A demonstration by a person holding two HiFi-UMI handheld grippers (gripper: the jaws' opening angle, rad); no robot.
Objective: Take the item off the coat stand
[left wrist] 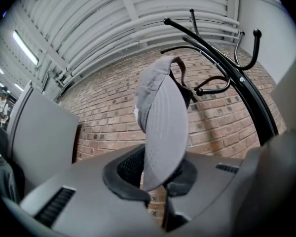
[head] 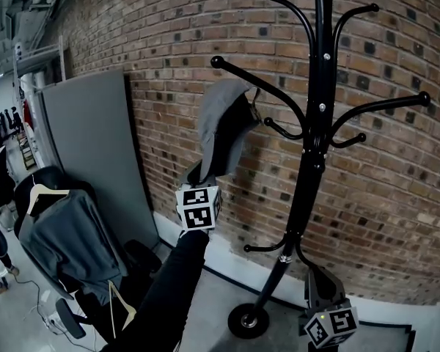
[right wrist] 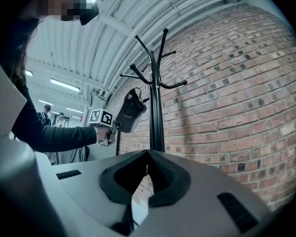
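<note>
A grey cap is up beside the black coat stand, and my left gripper is shut on its brim from below. In the left gripper view the brim stands edge-on between the dark pads of the left gripper. The cap's back strap is close to the tip of a short hook; I cannot tell whether they touch. My right gripper hangs low beside the stand's pole, shut and empty. In its own view the right gripper looks up at the stand and the cap.
The brick wall runs right behind the stand. A grey panel leans on it at the left. A dark chair with a grey garment and hangers stands at the lower left. The stand's round base rests on the floor.
</note>
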